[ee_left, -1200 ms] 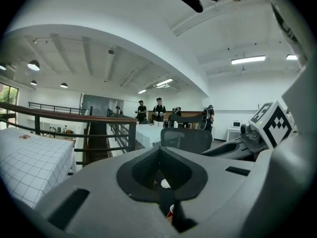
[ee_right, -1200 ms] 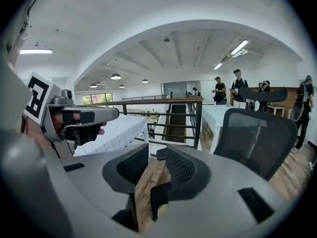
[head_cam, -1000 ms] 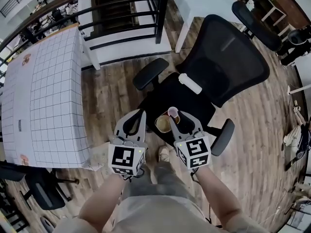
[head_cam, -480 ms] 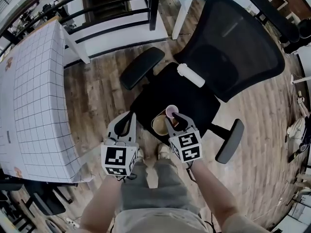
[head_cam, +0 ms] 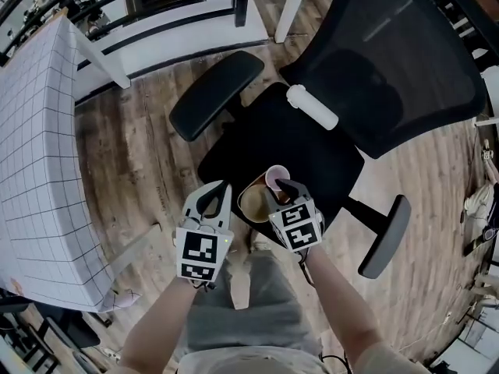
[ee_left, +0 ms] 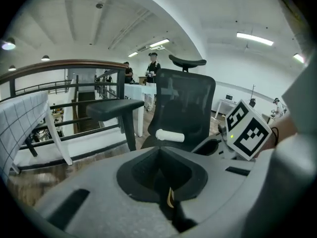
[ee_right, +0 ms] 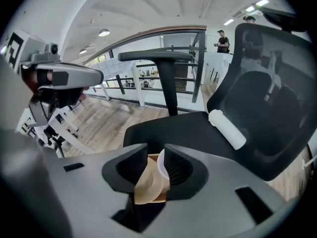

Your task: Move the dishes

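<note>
**Head view:** the right gripper point(head_cam: 279, 190) held a plate point(head_cam: 249, 203) and cup point(head_cam: 277, 178) over the front edge of the chair point(head_cam: 312, 150) seat; they were judged not yet set down. The left gripper point(head_cam: 221, 193) was off the seat's left edge.

**Left gripper view:** the jaws were together and gripped nothing.

**Right gripper view:** the jaws were clamped on the plate and cup. The seat ahead was bare up to a white roll point(ee_right: 227, 128) by the backrest.
</note>
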A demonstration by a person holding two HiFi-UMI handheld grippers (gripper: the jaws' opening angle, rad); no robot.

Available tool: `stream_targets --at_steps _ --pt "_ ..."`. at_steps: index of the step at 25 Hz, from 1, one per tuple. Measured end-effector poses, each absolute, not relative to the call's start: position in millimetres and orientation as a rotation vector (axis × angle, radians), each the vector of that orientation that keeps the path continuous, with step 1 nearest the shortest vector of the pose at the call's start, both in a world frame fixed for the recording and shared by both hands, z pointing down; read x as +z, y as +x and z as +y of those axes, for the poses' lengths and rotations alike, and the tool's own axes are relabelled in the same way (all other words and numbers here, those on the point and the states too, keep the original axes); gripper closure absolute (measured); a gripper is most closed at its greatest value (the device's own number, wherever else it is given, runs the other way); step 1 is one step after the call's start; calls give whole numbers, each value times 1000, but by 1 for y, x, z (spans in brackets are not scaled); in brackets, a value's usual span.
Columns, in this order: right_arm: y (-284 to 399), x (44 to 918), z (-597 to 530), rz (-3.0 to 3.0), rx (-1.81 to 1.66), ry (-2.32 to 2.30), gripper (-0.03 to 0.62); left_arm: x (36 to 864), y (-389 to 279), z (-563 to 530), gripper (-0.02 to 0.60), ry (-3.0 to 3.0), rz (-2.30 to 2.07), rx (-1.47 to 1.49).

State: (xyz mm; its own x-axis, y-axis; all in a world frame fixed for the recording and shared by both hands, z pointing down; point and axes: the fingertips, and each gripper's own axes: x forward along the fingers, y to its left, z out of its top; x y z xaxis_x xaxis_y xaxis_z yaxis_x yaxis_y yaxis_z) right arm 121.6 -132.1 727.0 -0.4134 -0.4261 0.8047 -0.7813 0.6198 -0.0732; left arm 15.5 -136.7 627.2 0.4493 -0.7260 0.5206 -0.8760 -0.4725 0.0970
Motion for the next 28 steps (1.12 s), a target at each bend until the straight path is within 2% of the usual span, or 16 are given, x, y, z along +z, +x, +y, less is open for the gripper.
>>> stream_targets --at_steps 9,16,23,28 --pt "126 776 -125 -1955 592 827 500 693 43 -123 568 2288 -1230 649" --pt "131 783 -126 -1931 531 803 551 688 40 -121 568 2202 -1241 551" --pt "134 727 -142 -1972 466 903 562 644 27 -125 568 2204 -1302 449" --pt "124 628 -156 -2077 409 917 562 590 16 -120 568 2197 -1351 403"
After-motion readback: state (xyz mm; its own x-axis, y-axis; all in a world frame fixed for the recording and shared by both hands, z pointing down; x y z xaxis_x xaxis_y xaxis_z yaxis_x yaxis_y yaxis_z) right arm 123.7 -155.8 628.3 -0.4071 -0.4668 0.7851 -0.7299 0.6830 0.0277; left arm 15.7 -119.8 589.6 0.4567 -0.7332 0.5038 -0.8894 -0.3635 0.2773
